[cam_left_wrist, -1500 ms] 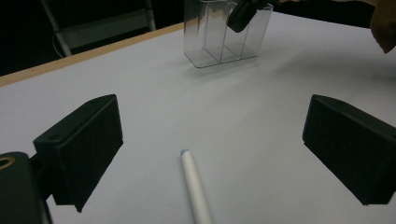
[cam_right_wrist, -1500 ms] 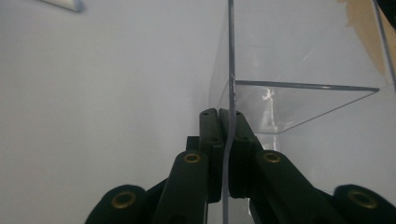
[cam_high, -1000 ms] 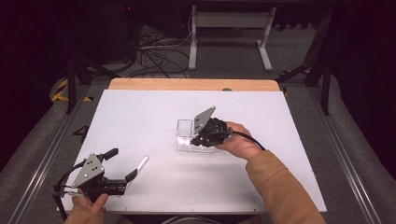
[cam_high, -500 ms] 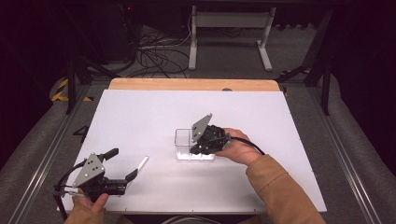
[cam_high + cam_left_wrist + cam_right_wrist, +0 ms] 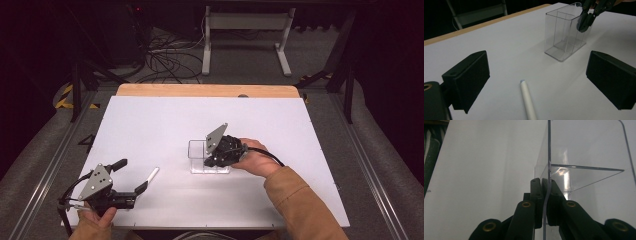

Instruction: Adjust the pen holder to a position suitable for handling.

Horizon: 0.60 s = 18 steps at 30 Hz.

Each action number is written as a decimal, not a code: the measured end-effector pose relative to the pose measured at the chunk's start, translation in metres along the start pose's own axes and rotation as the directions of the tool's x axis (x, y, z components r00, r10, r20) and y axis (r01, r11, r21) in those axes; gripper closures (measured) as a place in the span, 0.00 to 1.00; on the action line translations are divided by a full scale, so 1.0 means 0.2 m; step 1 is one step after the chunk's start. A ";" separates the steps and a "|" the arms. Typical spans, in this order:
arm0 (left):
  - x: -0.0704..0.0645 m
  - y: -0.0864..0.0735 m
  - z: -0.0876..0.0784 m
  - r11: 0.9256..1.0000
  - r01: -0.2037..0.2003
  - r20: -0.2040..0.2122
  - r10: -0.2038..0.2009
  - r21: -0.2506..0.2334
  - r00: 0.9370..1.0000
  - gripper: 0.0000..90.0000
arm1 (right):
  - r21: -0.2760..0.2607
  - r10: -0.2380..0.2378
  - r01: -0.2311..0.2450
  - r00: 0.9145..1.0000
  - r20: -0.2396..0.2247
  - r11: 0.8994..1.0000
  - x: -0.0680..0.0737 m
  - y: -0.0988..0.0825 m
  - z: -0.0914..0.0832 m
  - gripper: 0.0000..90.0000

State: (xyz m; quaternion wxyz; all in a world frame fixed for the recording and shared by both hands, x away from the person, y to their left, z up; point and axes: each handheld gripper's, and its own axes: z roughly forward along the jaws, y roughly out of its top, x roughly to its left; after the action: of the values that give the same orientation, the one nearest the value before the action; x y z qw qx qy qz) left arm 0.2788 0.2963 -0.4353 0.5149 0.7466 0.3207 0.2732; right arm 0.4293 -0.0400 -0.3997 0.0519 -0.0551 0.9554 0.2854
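Repositioning seems underway — clear box (image 5: 202,157) wall is pinched by right gripper (image 5: 216,156); left gripper (image 5: 131,176), wide open and empty, is parked by pen (image 5: 151,175) — steady sliding is called for.

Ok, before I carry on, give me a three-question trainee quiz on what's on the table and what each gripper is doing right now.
1. True or false: the right gripper is shut on a wall of the clear box.
2. Multiple choice: the white pen lies
A. inside the clear box
B. flat on the white table, between the open jaws of the left gripper
C. clamped in the right gripper
3. Fill in: the clear box is split by a divider into ___ compartments.

Key: 1 true; 2 B; 3 two.
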 end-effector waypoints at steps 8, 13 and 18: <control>0.00 0.00 0.01 1.000 0.000 0.005 0.000 0.002 1.000 0.06 | -0.003 0.000 0.000 1.000 0.000 1.000 0.01 0.00 0.00 0.96; 0.00 0.01 0.02 1.000 0.001 0.007 -0.001 0.001 1.000 0.06 | -0.005 0.013 -0.013 1.000 0.008 1.000 0.01 0.00 0.00 0.96; 0.00 0.01 0.03 1.000 -0.008 0.009 0.008 0.002 1.000 0.06 | -0.015 0.011 -0.011 1.000 0.021 1.000 0.02 -0.01 0.00 0.93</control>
State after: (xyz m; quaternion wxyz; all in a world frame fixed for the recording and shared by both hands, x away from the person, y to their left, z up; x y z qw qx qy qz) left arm 0.2831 0.2920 -0.4351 0.5144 0.7497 0.3158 0.2714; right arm 0.4257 -0.0412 -0.4016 0.0600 -0.0471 0.9530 0.2934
